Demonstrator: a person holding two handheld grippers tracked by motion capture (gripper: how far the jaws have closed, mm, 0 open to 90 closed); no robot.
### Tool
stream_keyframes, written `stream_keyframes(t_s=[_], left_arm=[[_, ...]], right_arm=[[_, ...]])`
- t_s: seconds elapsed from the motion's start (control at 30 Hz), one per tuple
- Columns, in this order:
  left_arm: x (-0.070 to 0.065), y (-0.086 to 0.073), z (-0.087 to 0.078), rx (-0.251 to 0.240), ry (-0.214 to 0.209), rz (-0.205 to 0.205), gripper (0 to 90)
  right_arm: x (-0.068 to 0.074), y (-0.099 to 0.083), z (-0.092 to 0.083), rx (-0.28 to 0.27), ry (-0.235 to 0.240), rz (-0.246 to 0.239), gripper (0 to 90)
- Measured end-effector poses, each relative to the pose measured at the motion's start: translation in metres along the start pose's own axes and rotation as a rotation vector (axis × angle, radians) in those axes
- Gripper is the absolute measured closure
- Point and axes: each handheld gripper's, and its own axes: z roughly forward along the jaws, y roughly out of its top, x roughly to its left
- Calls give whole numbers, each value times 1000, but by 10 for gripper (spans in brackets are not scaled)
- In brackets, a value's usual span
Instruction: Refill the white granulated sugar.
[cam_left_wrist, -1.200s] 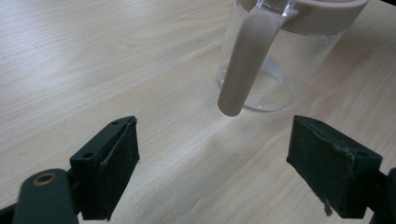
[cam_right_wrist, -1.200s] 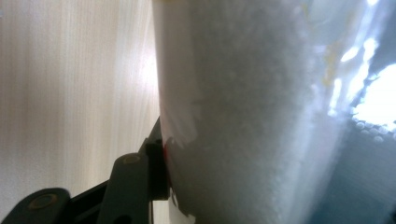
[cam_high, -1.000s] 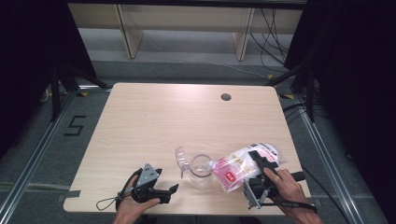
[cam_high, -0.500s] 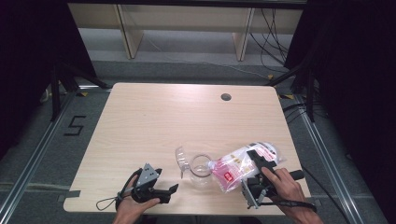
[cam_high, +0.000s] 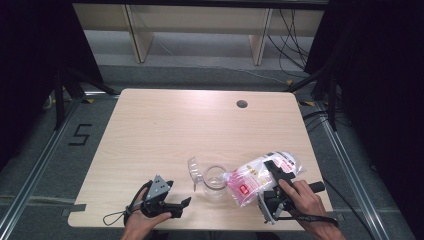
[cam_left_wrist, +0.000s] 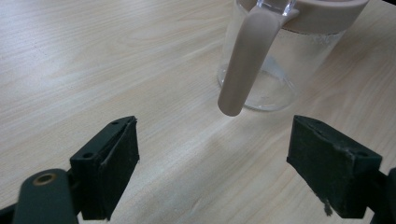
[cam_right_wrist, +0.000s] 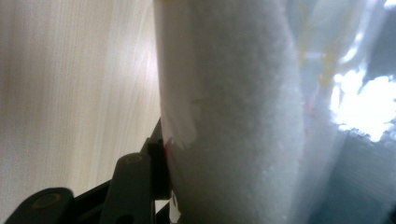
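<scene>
on the table (cam_high: 165, 125) in the high view, the right gripper (cam_high: 272, 177) clamps a bag (cam_high: 257, 177) tipped toward the jar (cam_high: 215, 182); the left gripper (cam_high: 175, 205) rests nearby. in the left gripper view its jaws gape before the jar (cam_left_wrist: 275, 56). in the right gripper view the bag (cam_right_wrist: 233, 112) presses a jaw.

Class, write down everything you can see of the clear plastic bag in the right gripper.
The bag is clear, soft plastic, filled with a fine white grainy powder, with a pink and red label on its side. It is tipped over, its narrow mouth pointing toward the open top of the glass jug, and its far end is raised above the wooden table. The right gripper is shut on it: in the right gripper view a black jaw presses against the bulging side.
</scene>
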Motion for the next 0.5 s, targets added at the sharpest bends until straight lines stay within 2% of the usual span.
stream_keyframes(t_s=[0.03, 0.07, 0.1, 0.17, 0.2, 0.23, 0.27, 0.3, 0.33, 0.37, 0.4, 0.43, 0.5], left_arm=[[0, 0, 0, 0, 0, 0, 158], [0, 0, 0, 0, -1, -2, 158], [0, 0, 0, 0, 1, 2, 158], [0, 0, 0, 1, 0, 6, 158], [1, 0, 0, 0, -4, 16, 158], [0, 0, 0, 0, -3, 8, 158], [0, 0, 0, 0, -4, 7, 158], [0, 0, 0, 0, 0, 9, 158], [1, 0, 0, 1, -3, 12, 158], [0, 0, 0, -1, -1, 3, 158], [1, 0, 0, 0, 0, 10, 158], [1, 0, 0, 0, 0, 9, 158], [0, 0, 0, 0, 0, 11, 158]], right_arm=[[2, 1, 0, 9, 6, 17, 547], [0, 0, 1, -7, -2, -27, 547], [0, 0, 2, -10, -1, -32, 547], [2, 1, 1, 4, 14, -6, 548], [4, 0, 3, -8, 4, 19, 548], [4, 1, 3, -11, -3, 25, 549], [2, 2, 3, -5, 3, 8, 549], [4, 2, 2, 17, 9, 39, 549], [4, 2, 2, 8, 9, 30, 549], [5, 2, 3, 6, 5, 51, 549], [2, 2, 3, 1, 10, 18, 550], [-3, 4, 3, -14, -1, -36, 550], [0, 4, 4, -3, -2, -20, 551]])
